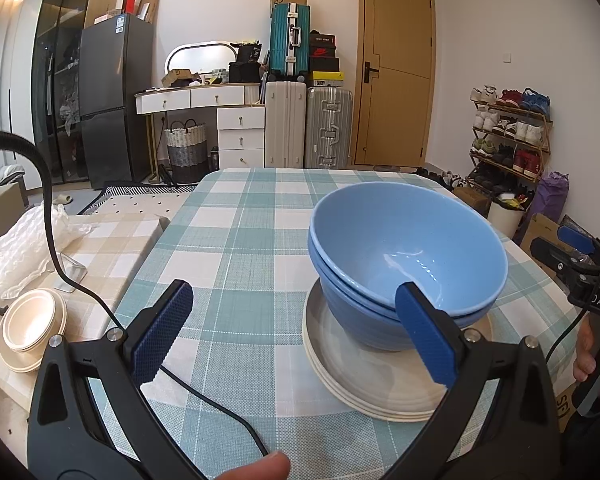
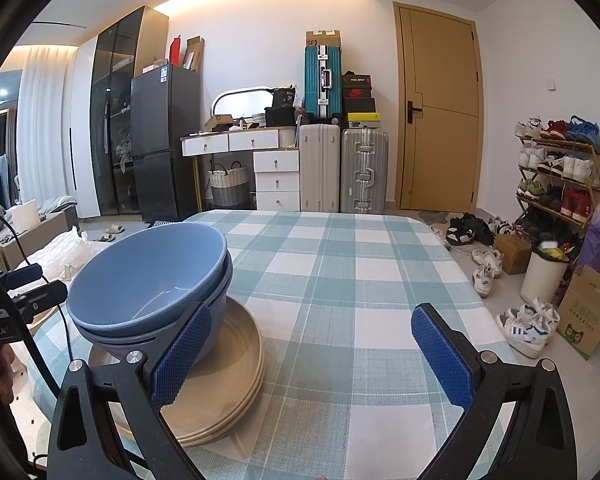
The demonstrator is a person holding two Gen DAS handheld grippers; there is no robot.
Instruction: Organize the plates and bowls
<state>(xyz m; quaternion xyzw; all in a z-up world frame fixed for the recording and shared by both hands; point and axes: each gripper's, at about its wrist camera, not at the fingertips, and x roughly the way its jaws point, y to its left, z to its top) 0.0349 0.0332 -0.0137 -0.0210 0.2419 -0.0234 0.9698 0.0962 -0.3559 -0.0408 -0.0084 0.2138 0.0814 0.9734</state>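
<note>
A stack of blue bowls [image 1: 408, 256] sits on a stack of cream plates [image 1: 364, 376] on the checked tablecloth [image 1: 240, 240]. My left gripper [image 1: 296, 332] is open and empty, its right finger just in front of the bowls. In the right wrist view the blue bowls [image 2: 148, 276] and cream plates [image 2: 228, 384] are at the left. My right gripper [image 2: 320, 356] is open and empty, its left finger in front of the stack. A second stack of cream bowls and plates [image 1: 32, 328] sits on a low surface to the left.
A black cable [image 1: 204, 396] crosses the cloth near the left gripper. Bubble wrap [image 1: 20, 252] lies on the low surface at left. Suitcases [image 1: 308, 128], a shoe rack [image 1: 512, 136] and boxes stand beyond the table. The right gripper shows at the left view's right edge [image 1: 580, 264].
</note>
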